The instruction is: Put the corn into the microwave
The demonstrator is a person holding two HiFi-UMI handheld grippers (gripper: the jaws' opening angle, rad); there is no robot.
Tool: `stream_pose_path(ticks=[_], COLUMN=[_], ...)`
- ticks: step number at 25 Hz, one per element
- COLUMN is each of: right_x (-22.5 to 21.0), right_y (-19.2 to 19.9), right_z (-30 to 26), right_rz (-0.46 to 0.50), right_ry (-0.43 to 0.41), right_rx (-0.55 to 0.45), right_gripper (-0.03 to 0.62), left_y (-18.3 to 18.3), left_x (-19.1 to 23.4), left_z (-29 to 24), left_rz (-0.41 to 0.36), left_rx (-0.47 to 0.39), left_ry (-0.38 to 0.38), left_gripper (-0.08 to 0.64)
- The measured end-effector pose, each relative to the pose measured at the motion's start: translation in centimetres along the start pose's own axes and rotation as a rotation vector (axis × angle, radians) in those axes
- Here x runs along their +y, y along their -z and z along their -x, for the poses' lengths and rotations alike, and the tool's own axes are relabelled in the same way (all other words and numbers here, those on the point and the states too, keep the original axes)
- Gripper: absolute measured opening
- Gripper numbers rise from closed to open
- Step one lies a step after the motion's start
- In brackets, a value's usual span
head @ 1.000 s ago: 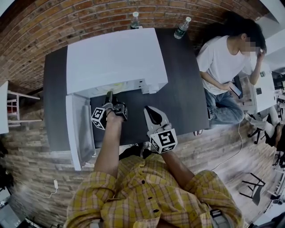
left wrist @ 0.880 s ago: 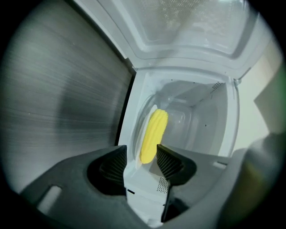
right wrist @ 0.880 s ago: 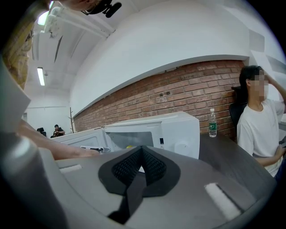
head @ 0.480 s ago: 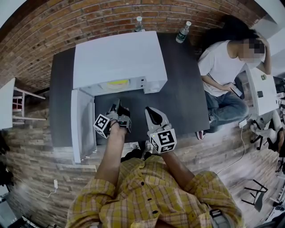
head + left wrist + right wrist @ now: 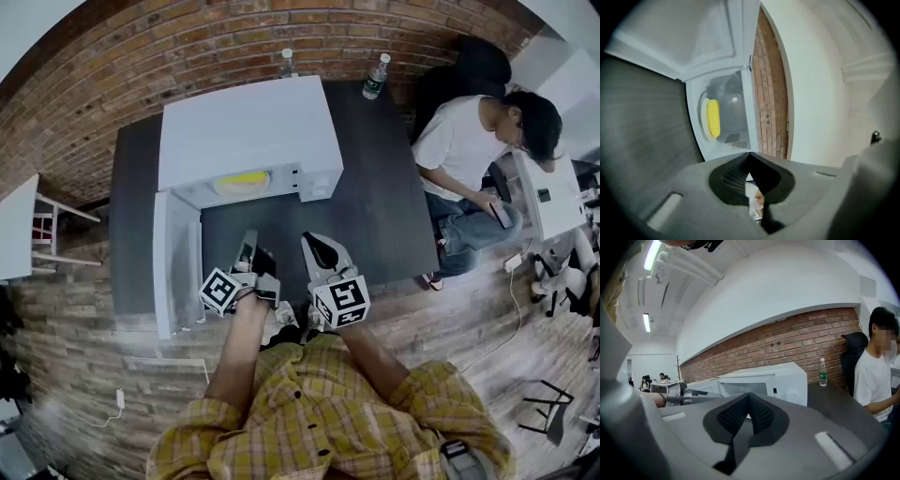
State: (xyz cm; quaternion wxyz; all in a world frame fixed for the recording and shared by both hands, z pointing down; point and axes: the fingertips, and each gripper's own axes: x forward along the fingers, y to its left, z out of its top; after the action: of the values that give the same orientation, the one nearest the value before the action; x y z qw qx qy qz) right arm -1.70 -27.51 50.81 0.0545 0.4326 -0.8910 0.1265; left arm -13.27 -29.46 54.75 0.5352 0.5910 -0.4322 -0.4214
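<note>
The yellow corn (image 5: pixel 243 179) lies on a white plate inside the open white microwave (image 5: pixel 246 127). In the left gripper view the corn (image 5: pixel 713 118) shows in the cavity, well ahead of the jaws. My left gripper (image 5: pixel 247 246) hovers over the dark table in front of the opening, apart from the corn, its jaws (image 5: pixel 750 154) shut with nothing between them. My right gripper (image 5: pixel 311 240) hangs beside it to the right, also shut and empty (image 5: pixel 749 396), and points at the microwave's front (image 5: pixel 761 380).
The microwave door (image 5: pixel 174 258) stands swung open to the left of my left gripper. Two water bottles (image 5: pixel 375 77) stand at the table's far edge. A seated person (image 5: pixel 469 150) is at the table's right side. A brick wall runs behind.
My left gripper has drawn back from the microwave's opening toward me and has risen. The corn stays inside the microwave. The right gripper has shifted only slightly.
</note>
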Motion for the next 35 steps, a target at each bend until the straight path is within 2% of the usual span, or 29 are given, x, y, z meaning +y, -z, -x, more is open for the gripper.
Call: stream_pose_path(ticks=[4, 6, 8, 10, 12, 24, 29, 35], right_x=[0.3, 0.3, 0.4, 0.5, 0.7, 1.4, 1.7, 1.7], right_y=[-0.8, -1.2, -1.6, -2.0, -2.5, -5.0, -5.7, -6.7], right_z=[0.8, 1.2, 1.5, 1.7, 2.0, 2.6, 2.4, 2.6], right_rz=[0.001, 0.001, -0.004, -0.004, -0.002, 0.018, 0.031, 0.037], right_ry=[-0.010, -0.011, -0.013, -0.015, -0.018, -0.038, -0.048, -0.060], right_rx=[-0.010, -0.017, -0.024, -0.034, -0.044, -0.098, -0.111, -0.127], right_gripper=[0.002, 0.002, 0.003, 0.003, 0.002, 0.002, 0.002, 0.002], left_y=[1.4, 2.2, 2.3, 2.3, 2.7, 3.9, 3.8, 3.9], left_x=[-2.7, -3.7, -3.9, -5.4, -6.9, -10.8, -11.1, -11.8], left_z=[0.9, 1.5, 2.4, 2.5, 2.7, 4.0, 4.0, 3.9], left_rz=[-0.074, -0.127, -0.295, -0.476, -0.601, -1.105, -1.228, -1.279], left_rx=[0.039, 0.059, 0.090, 0.119, 0.139, 0.145, 0.132, 0.116], left_ry=[0.039, 0.025, -0.026, -0.006, 0.019, -0.006, -0.028, -0.036], left_gripper=[-0.002, -0.002, -0.002, -0.002, -0.002, -0.002, -0.002, -0.002])
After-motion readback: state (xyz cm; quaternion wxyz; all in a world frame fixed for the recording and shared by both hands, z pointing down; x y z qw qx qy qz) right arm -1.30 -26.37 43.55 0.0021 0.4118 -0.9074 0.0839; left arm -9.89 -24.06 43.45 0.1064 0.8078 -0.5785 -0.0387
